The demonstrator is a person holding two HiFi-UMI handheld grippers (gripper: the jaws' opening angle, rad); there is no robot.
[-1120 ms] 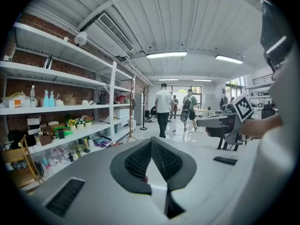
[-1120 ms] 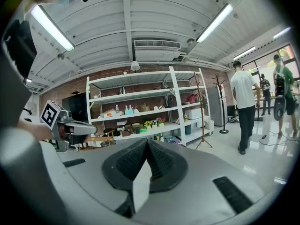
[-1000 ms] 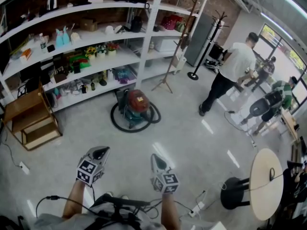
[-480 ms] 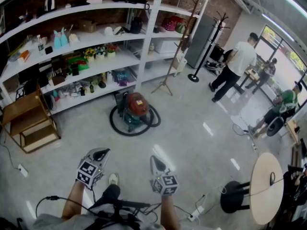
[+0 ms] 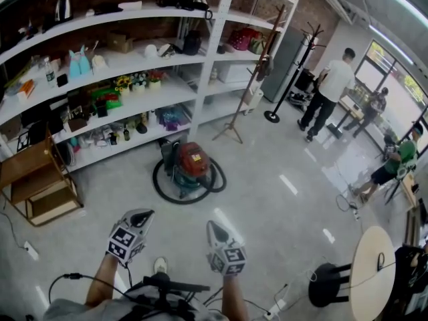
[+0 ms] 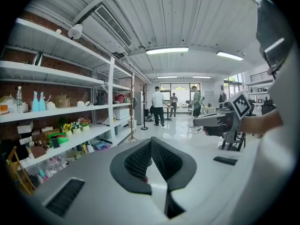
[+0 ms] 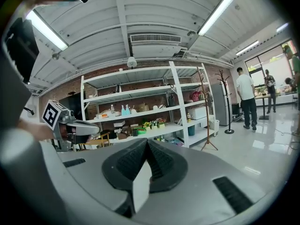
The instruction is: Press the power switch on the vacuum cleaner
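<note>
Bright ceiling strips, floor glare; fisheye edges dark; foreground perhaps soft.

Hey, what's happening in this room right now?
A person stands holding two grippers. The left gripper and the right gripper are both shut and empty, held out in front. The red and teal canister vacuum cleaner sits on the grey floor ahead by the white shelving unit, ringed by its black hose. Neither gripper is near it, so nothing has been pressed yet.
</note>
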